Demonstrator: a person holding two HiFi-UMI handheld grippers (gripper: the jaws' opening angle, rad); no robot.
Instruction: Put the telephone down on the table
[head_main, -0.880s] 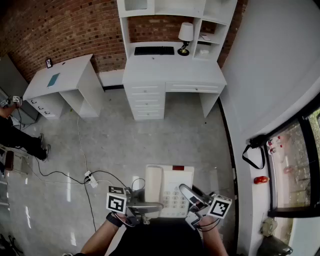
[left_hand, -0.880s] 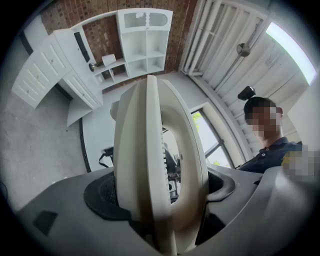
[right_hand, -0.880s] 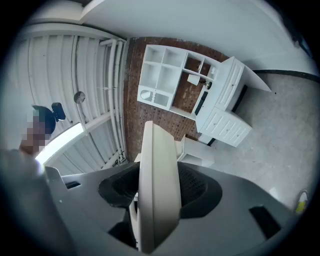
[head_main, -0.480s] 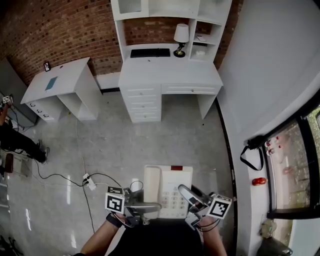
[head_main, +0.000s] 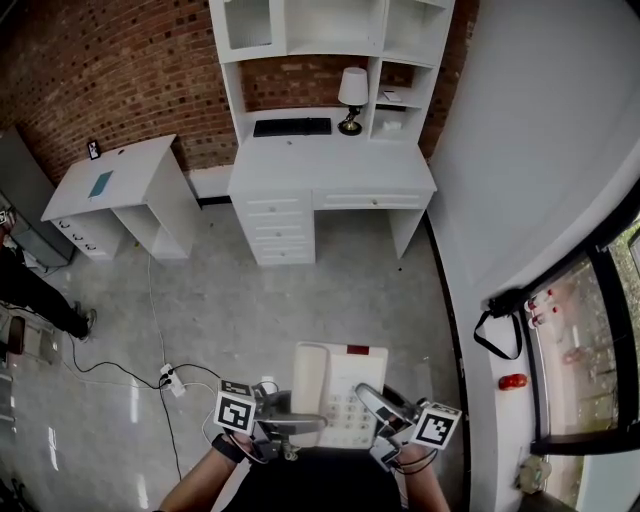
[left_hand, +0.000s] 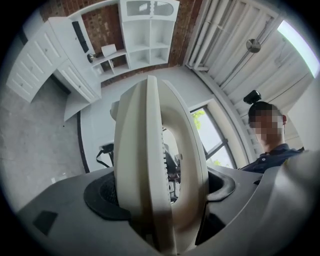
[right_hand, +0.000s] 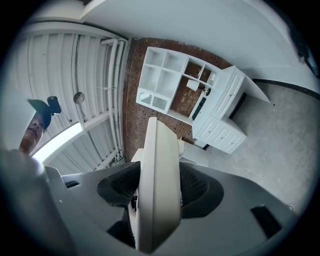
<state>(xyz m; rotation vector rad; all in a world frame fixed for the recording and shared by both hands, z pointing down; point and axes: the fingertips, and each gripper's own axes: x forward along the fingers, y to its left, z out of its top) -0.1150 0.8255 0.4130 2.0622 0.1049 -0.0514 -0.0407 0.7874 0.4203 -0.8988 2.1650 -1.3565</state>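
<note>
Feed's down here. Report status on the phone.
Left tongs, right tongs both shut on phone. Phone up over floor, not set down. Desk ahead; cable on floor to left.

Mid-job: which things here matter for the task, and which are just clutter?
Job: telephone; left gripper and right gripper, both shut on it; desk, likely the table.
Lying about: lamp, keyboard, side table, power strip.

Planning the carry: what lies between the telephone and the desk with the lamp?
Only bare grey floor, seen in the head view, separates telephone and desk.
</note>
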